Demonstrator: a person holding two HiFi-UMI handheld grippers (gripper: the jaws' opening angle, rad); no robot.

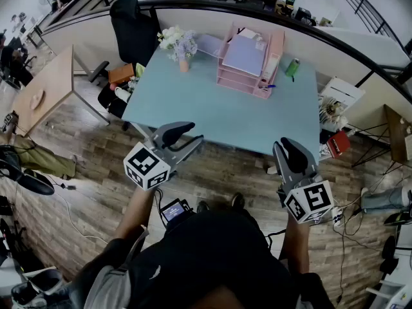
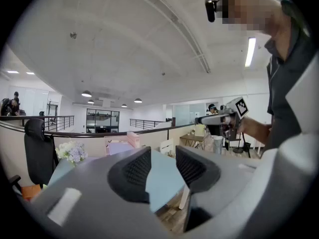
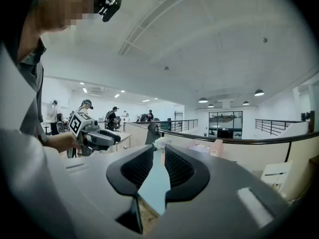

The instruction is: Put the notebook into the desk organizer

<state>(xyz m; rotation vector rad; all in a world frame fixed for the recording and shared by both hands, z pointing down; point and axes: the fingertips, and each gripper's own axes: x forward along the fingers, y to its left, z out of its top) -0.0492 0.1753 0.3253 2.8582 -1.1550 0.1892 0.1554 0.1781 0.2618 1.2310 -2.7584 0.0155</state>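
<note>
The pink desk organizer stands at the back of the light blue table. A lavender-blue notebook lies flat in its top tray. Another pale lavender flat item lies on the table just left of the organizer. My left gripper hovers before the table's near edge, open and empty; the left gripper view shows only tabletop between its jaws. To the right, also short of the table, my right gripper holds nothing, and its jaws stand a narrow gap apart.
A vase of flowers stands at the table's back left, and a green object sits right of the organizer. A black office chair is behind the left corner. Beyond the table runs a curved railing. Cables and boxes lie on the wood floor at both sides.
</note>
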